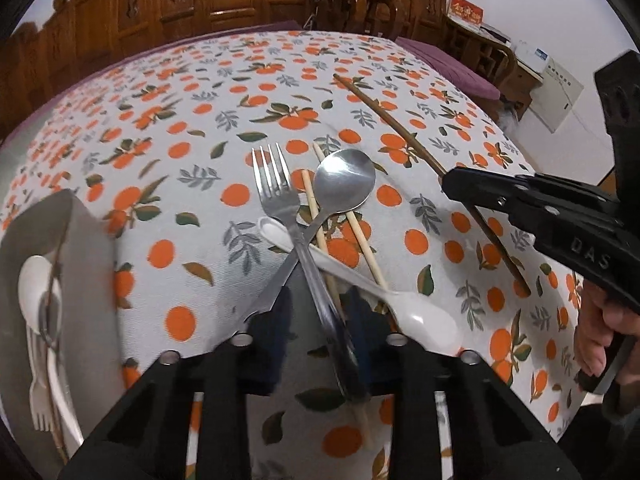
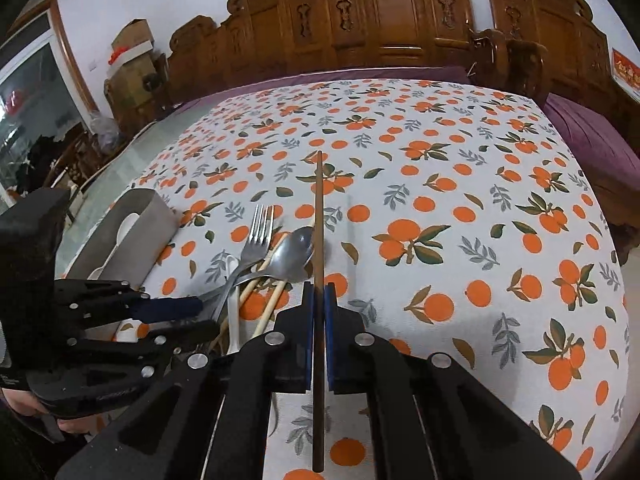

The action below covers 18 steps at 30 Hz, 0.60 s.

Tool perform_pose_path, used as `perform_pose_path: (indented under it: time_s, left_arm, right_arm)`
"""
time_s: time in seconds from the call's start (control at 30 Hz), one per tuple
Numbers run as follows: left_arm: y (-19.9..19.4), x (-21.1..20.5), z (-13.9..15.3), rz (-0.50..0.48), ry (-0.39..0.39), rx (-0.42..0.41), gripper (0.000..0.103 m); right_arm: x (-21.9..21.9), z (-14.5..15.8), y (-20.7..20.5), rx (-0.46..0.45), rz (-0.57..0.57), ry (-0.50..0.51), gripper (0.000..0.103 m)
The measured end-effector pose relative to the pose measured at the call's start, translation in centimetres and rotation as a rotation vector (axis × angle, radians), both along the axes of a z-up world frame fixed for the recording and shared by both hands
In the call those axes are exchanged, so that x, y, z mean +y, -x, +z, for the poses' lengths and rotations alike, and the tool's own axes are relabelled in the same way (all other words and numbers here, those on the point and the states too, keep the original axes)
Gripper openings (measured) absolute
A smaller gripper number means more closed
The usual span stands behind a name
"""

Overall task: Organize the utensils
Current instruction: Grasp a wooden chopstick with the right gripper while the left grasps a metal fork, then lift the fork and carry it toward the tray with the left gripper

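A steel fork [image 1: 276, 188], a steel spoon [image 1: 344, 180], a white plastic spoon [image 1: 424, 318] and pale chopsticks [image 1: 362, 240] lie crossed in a pile on the orange-print tablecloth. My left gripper [image 1: 320, 308] is open, its blue pads on either side of the fork's handle; it also shows in the right wrist view [image 2: 196, 316]. My right gripper [image 2: 319, 294] is shut on a dark brown chopstick [image 2: 319, 208] and holds it above the cloth; the gripper also shows in the left wrist view [image 1: 456, 180].
A grey utensil holder [image 1: 76, 248] at the left holds white plastic spoons and forks and a brown chopstick; it also shows in the right wrist view [image 2: 148, 216]. Carved wooden furniture [image 2: 380, 20] stands behind the table.
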<state>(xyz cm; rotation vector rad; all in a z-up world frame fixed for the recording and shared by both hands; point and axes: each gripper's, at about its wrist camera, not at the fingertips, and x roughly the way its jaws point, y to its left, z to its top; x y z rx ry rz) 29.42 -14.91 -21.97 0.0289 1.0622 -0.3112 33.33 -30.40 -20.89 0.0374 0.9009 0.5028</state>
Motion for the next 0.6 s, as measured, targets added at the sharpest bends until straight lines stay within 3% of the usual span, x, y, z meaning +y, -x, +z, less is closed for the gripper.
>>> perform_pose_path:
  time_s: [0.23, 0.3, 0.6]
  left_arm:
    - [-1.3, 0.5, -0.4, 0.03, 0.07, 0.026, 0.021]
    - [-1.5, 0.7, -0.4, 0.038, 0.079, 0.028, 0.014]
    - [-0.9, 0.6, 0.4, 0.021, 0.074, -0.005, 0.002]
  right_arm:
    - [0.5, 0.1, 0.1, -0.007, 0.012, 0.001, 0.006]
    - [0.5, 0.0, 0.0, -0.005, 0.012, 0.004, 0.006]
    - [0.5, -0.1, 0.0, -0.003, 0.016, 0.008, 0.006]
